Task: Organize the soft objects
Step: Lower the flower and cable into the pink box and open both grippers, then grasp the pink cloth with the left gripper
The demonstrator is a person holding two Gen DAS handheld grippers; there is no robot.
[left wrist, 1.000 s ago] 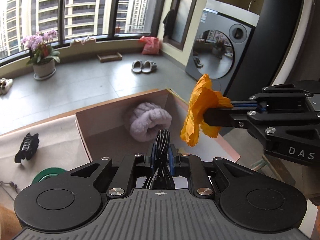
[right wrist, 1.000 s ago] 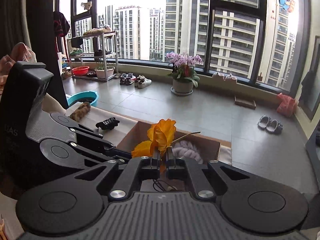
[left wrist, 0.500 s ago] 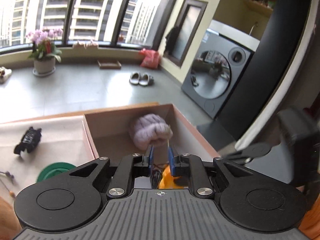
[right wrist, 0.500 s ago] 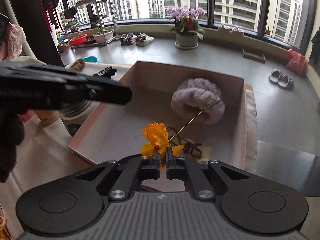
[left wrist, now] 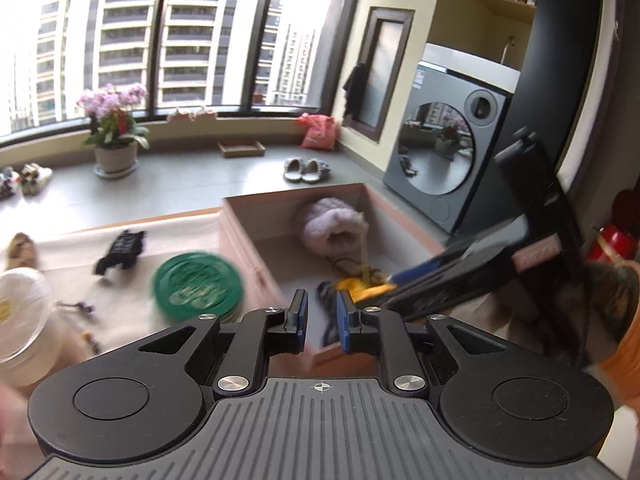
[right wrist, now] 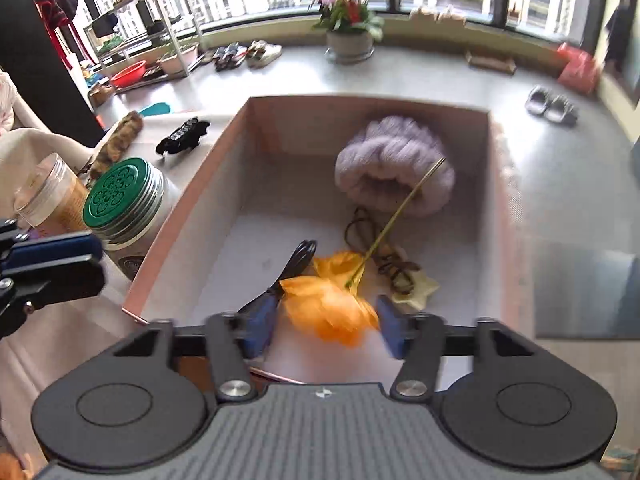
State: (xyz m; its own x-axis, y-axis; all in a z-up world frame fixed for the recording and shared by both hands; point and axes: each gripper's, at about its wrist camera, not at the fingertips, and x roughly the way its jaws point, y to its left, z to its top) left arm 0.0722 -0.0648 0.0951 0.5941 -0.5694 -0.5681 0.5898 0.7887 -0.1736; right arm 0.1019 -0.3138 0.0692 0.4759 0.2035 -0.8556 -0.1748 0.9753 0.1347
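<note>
Our right gripper point(right wrist: 324, 330) is opening its jaws over the near end of the box point(right wrist: 176, 224), and the orange fabric flower point(right wrist: 332, 304) sits loose between the blue pads, no longer pinched. We judge the flower very light and limp; its petals crush easily, and the thin wire stem point(right wrist: 400, 212) leaning on the lilac knitted roll point(right wrist: 394, 168) looks the firmer place to take hold. Our left gripper point(left wrist: 322, 320) hangs at the box's near edge with its jaws nearly together and nothing between them.

In the box we count one flower, one knitted roll, one black cable point(right wrist: 298, 258), one brown cord point(right wrist: 380, 248) and one pale star point(right wrist: 420, 290). Outside it lie one black hair claw point(right wrist: 182, 136), one green-lidded jar point(right wrist: 124, 200) and one clear tub point(right wrist: 48, 188).
</note>
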